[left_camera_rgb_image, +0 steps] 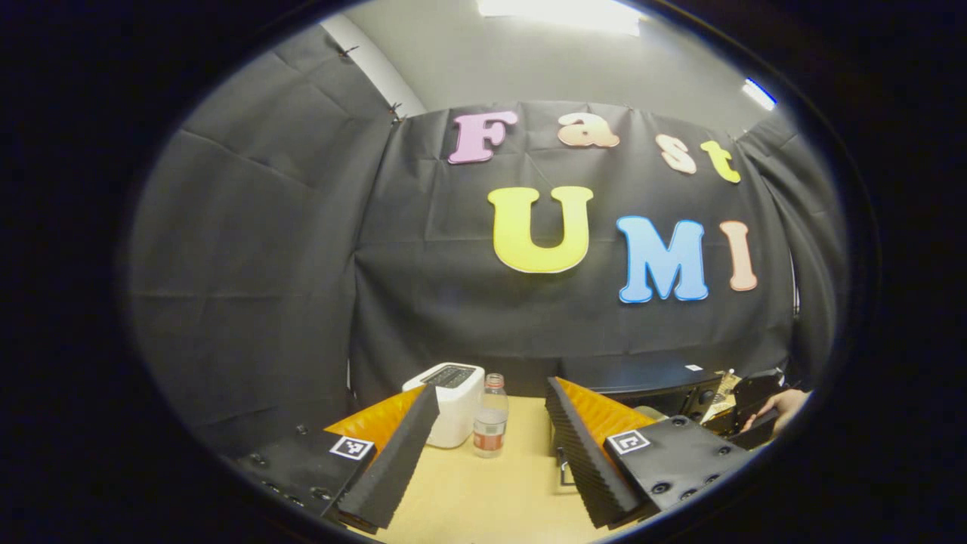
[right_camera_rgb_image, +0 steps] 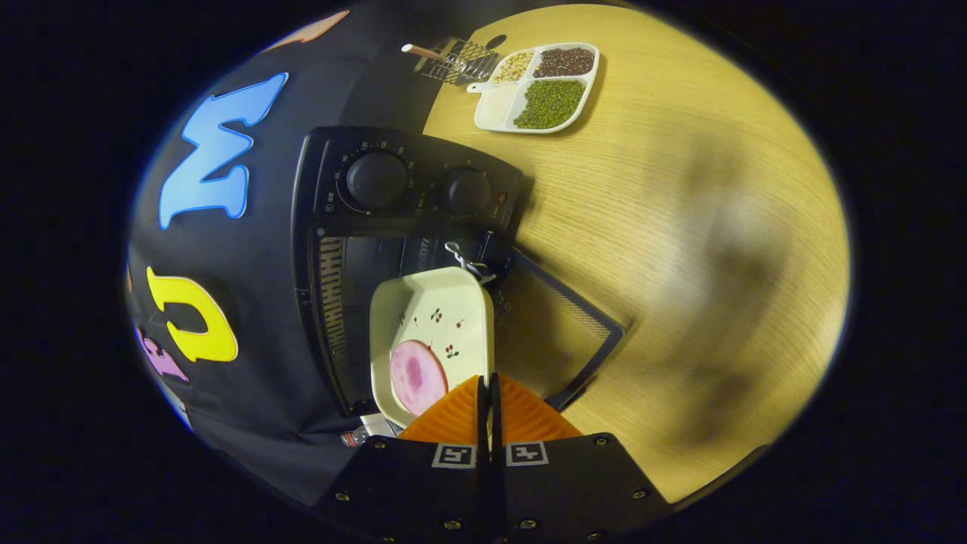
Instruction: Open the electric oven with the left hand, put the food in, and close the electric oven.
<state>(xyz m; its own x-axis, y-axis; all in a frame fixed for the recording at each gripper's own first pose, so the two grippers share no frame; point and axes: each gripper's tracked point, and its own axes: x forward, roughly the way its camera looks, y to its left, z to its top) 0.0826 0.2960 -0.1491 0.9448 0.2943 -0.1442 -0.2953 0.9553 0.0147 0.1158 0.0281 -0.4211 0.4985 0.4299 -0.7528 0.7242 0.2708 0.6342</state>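
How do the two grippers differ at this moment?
The left gripper has its fingers spread wide with nothing between them; the right gripper is closed on the rim of the cream tray. The left one points over the table toward a toaster and bottle; the right one faces the open oven. Both carry square markers.
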